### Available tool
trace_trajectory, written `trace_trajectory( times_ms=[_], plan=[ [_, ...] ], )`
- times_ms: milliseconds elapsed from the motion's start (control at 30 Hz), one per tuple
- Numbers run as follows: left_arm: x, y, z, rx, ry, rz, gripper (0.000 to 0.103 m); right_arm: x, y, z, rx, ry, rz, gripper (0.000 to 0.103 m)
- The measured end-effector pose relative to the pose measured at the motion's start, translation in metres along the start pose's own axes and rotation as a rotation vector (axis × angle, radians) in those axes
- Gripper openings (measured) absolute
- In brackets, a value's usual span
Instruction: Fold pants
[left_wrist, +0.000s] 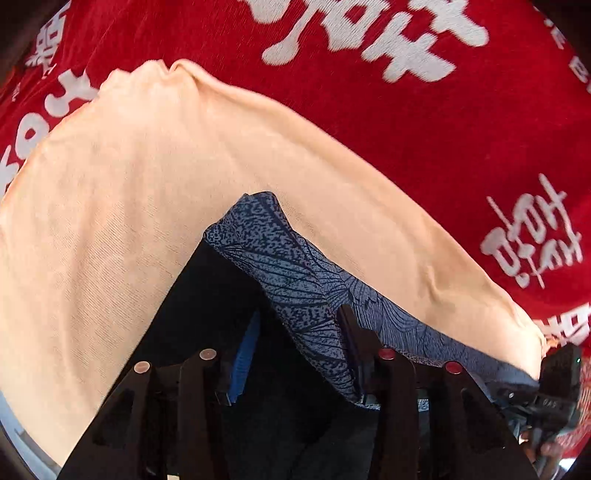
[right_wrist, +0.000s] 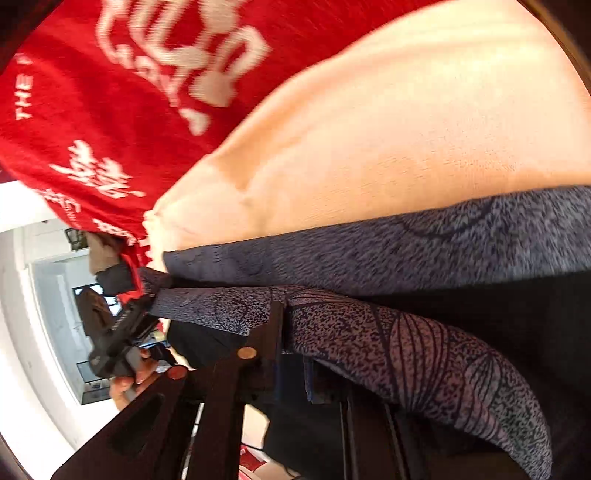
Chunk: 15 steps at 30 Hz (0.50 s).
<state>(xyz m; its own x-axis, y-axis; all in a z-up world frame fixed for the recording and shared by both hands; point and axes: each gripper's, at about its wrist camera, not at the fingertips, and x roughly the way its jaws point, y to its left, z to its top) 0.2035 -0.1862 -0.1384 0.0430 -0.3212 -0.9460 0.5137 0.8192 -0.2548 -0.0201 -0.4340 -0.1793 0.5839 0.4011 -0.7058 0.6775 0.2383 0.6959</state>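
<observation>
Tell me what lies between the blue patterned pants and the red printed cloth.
A peach cloth lies between the pants and the red cloth; both wrist views show it.

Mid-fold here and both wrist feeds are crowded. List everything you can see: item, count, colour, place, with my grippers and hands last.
pants: one pair, blue-grey with a dark leaf print and a dark inner side, lifted, stretched between the two grippers.
peach cloth: one, pale peach, spread under the pants.
red cloth: one, red with white lettering, beneath the peach cloth.
room: white walls and an opening, at the left edge of the right wrist view; details too blurred to tell.
left gripper: one, black, shut on the pants.
right gripper: one, black, shut on the pants.
hand: one, holding the left gripper's handle, in the right wrist view.
</observation>
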Motion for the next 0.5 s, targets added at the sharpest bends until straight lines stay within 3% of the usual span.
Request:
trace_trajectory(
  times_ms=[33, 67, 100, 133, 200, 233, 300, 400, 500],
  plan=[
    [-0.004, -0.002, 0.001, 0.000, 0.000, 0.008, 0.046, -0.005, 0.006, 0.000, -0.016, 0.004, 0.018, 0.027],
    [-0.011, -0.005, 0.000, 0.009, -0.003, 0.011, 0.046, -0.009, 0.013, -0.001, -0.033, 0.003, 0.029, 0.055],
    [-0.020, -0.006, -0.001, 0.020, -0.011, 0.017, 0.047, -0.013, 0.021, -0.002, -0.047, 0.002, 0.036, 0.074],
    [-0.031, -0.004, -0.006, 0.028, -0.023, 0.028, 0.051, -0.022, 0.033, -0.007, -0.077, -0.005, 0.037, 0.083],
    [-0.056, 0.000, -0.010, 0.035, -0.075, 0.074, 0.072, -0.037, 0.055, -0.015, -0.155, -0.031, 0.008, 0.081],
    [-0.070, 0.000, -0.013, 0.048, -0.112, 0.100, 0.072, -0.044, 0.065, -0.021, -0.197, -0.046, -0.005, 0.077],
    [-0.079, -0.004, -0.016, 0.084, -0.124, 0.137, 0.072, -0.044, 0.079, -0.033, -0.264, -0.029, -0.039, 0.044],
    [-0.062, -0.023, -0.025, 0.160, -0.078, 0.142, 0.073, -0.022, 0.078, -0.038, -0.350, 0.029, -0.162, 0.035],
    [-0.024, -0.055, -0.035, 0.224, -0.045, 0.164, 0.073, 0.001, 0.072, -0.027, -0.402, 0.008, -0.289, 0.035]
  ],
)
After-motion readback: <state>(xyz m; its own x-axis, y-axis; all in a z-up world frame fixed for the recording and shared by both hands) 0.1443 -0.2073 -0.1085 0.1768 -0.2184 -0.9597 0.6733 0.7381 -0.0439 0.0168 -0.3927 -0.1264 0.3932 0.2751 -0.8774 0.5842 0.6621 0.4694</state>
